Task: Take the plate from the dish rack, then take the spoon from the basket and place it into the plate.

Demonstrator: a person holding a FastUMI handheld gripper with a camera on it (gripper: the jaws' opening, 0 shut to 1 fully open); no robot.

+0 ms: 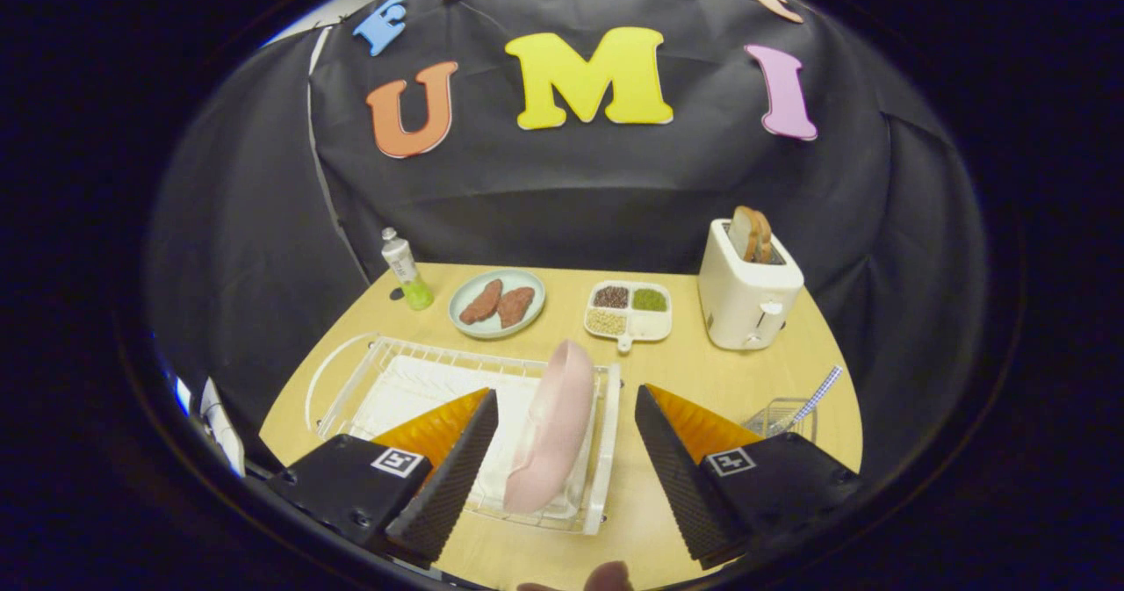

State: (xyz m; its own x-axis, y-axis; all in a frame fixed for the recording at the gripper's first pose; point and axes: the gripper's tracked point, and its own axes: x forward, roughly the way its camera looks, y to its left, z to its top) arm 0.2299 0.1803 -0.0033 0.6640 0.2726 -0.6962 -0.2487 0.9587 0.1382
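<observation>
Jaws stood wide, gripper empty, the pink plate on edge in the rack between them. Right of the rack, the spoon leaned in its basket. Behind the rack, a toaster held bread.

A staged kitchen corner inside a booth is shown: a light wooden bench is closed in by black cloth walls. Kitchen goods are laid out on it: a white wire dish rack, a cream two-slot toaster loaded with bread, and a pale green plate bearing two brown meat pieces.
</observation>
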